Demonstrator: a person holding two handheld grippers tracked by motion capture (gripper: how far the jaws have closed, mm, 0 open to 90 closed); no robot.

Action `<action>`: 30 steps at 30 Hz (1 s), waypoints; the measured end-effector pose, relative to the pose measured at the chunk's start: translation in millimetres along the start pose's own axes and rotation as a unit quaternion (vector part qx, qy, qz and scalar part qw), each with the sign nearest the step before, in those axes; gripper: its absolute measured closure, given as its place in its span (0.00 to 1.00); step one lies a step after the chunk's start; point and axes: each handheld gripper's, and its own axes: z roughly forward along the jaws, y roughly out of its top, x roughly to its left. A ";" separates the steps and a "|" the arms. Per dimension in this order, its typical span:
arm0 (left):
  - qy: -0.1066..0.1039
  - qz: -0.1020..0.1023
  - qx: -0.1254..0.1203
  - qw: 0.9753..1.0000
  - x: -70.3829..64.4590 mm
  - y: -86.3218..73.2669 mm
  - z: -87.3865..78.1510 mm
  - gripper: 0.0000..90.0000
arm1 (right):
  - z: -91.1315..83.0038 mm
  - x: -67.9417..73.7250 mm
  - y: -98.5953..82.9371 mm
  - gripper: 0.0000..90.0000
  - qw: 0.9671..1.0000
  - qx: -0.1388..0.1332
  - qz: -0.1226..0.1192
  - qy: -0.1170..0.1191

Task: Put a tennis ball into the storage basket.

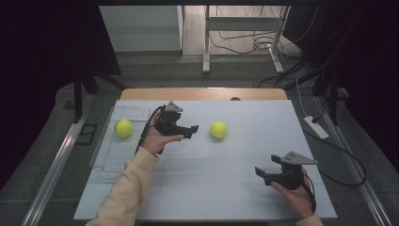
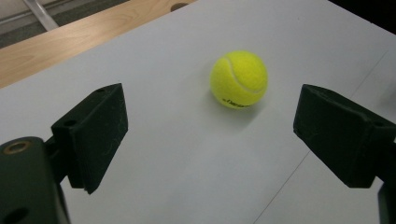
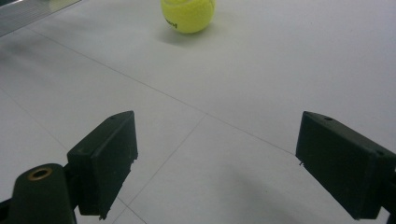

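A yellow tennis ball (image 1: 218, 129) lies on the white table top, right of centre. My left gripper (image 1: 192, 130) is held just left of it, jaws pointing at it. In the left gripper view the ball (image 2: 239, 79) sits a short way ahead of the left gripper (image 2: 210, 135), whose jaws stand wide apart with nothing between them. My right gripper (image 1: 261, 174) rests near the front right of the table, open and empty. Far ahead of the right gripper (image 3: 215, 158) the same ball (image 3: 187, 14) sits at the top of its view. A second tennis ball (image 1: 123, 127) lies in a clear tray (image 1: 104, 162) at the left.
The white top (image 1: 226, 188) covers a wooden table whose bare back edge (image 1: 202, 93) shows beyond it. A metal desk frame (image 1: 206, 42) and loose cables (image 1: 244, 44) stand on the floor behind. A white power strip (image 1: 316, 127) lies on the floor at the right.
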 end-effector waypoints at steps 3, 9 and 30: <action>-0.008 0.001 0.002 1.000 -2.4 2.8 4.4 0.13 | 0.1 -0.1 0.0 0.14 1.000 0.001 0.000 -0.001; -0.015 0.006 0.007 1.000 -8.1 6.9 13.3 0.12 | 1.2 -1.3 0.4 0.14 1.000 0.001 0.001 -0.002; -0.025 0.001 0.020 0.999 -15.2 15.9 41.6 0.12 | 1.1 -0.3 1.6 0.15 1.000 0.000 0.000 -0.002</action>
